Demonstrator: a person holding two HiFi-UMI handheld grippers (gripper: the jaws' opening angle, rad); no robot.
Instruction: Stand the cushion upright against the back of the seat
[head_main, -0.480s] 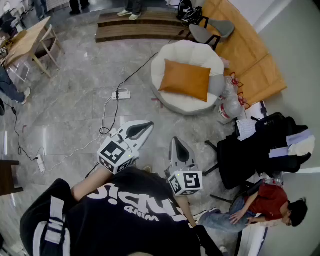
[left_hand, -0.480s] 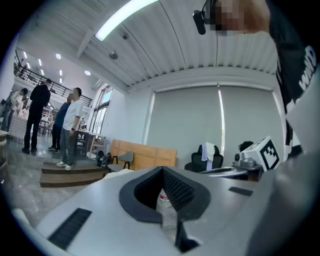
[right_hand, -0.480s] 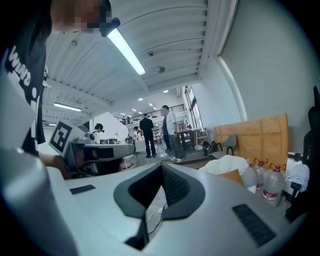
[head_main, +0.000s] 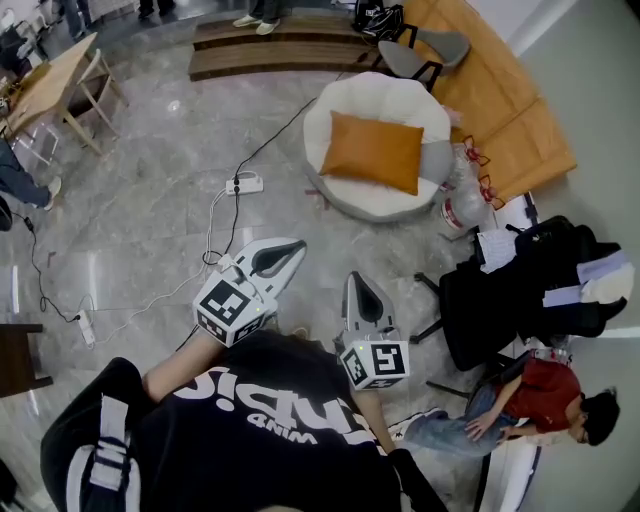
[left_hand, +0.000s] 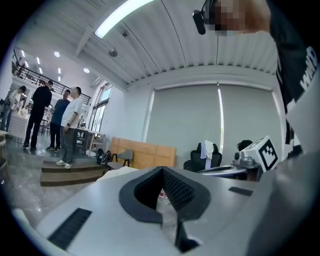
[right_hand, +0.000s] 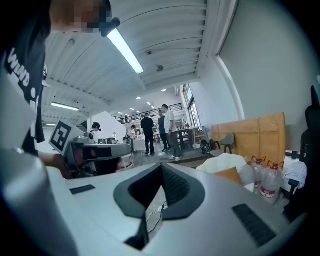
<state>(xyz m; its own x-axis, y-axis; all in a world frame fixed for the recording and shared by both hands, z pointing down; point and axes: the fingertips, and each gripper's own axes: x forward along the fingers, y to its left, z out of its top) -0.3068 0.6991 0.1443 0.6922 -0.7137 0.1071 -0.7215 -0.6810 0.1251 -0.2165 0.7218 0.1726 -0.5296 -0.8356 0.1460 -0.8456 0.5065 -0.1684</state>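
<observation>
An orange cushion (head_main: 373, 151) lies flat on a round white seat (head_main: 340, 192) at the far side of the floor. In the right gripper view a corner of the cushion (right_hand: 230, 174) shows beside the white seat (right_hand: 220, 163). Both grippers are held close to the person, well short of the seat. My left gripper (head_main: 292, 249) is shut with nothing in it, and my right gripper (head_main: 353, 280) is likewise shut and empty. The jaws meet in both gripper views, left gripper (left_hand: 162, 172) and right gripper (right_hand: 161, 170).
A power strip (head_main: 244, 186) and cables trail over the marble floor between me and the seat. Water bottles (head_main: 458, 205) stand right of the seat. A black office chair (head_main: 500, 300) and a seated person (head_main: 530, 405) are at the right. Wooden table (head_main: 50, 80) at far left.
The view has shifted slightly, so the seat and cushion sit a little higher in the frame. Both grippers stay shut in about the same place.
</observation>
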